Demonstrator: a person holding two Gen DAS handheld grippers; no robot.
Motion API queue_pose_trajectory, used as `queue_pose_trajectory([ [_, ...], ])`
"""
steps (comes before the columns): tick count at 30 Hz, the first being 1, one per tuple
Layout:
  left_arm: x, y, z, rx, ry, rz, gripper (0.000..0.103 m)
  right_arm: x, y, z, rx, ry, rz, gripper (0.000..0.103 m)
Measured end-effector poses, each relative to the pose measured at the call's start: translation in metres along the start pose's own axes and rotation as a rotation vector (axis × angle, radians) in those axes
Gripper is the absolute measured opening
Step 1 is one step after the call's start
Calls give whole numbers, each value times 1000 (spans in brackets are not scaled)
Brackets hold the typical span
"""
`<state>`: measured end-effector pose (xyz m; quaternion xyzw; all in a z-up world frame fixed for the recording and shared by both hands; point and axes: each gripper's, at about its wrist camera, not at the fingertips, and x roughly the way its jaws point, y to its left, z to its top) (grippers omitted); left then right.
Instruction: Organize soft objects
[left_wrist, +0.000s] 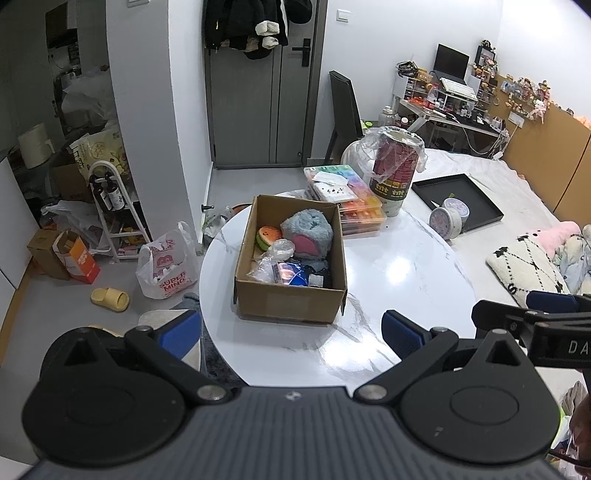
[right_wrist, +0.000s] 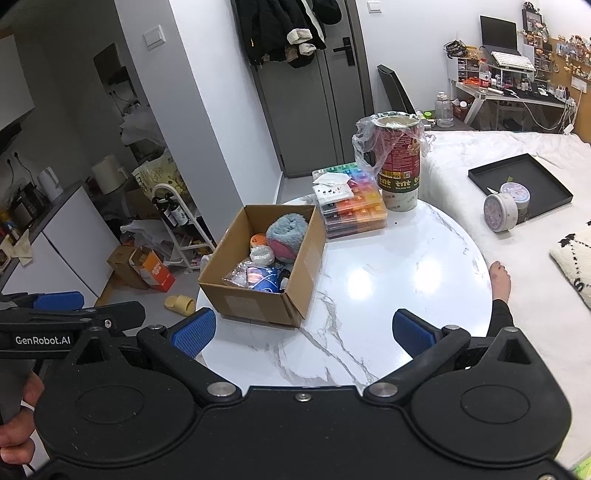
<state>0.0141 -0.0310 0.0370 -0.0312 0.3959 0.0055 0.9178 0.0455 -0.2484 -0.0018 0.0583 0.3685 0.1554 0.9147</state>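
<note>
Bright, even indoor light; glare patches on table (left_wrist: 402, 266); fisheye-bent edges; sharp.

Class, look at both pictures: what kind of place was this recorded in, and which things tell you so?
Probably a small studio flat: a bed beside the round table, a cluttered desk, and coats hanging on the door.

worktop (left_wrist: 399, 266): glossy white marble-look, grey veins, bright glare | box (left_wrist: 288, 301): matt brown cardboard | plush toy (left_wrist: 306, 230): fuzzy blue-grey pile, pink patch | bag in box (left_wrist: 264, 267): clear crinkled plastic | left gripper (left_wrist: 291, 332): matt black plastic, ribbed blue pads, metal pivots
</note>
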Motion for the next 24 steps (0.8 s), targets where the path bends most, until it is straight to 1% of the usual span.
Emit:
queue_pose_trajectory([
  [7,0,-2,-1,0,0,-5,103,-1,2,0,-15,0,-10,103],
  [15,1,-3,-6,0,10,-2,103,2,9,-4,-48,27,-12,103],
  [24,6,0,-10,4,10,-13,103,10,9,-7,-45,36,-18,103],
])
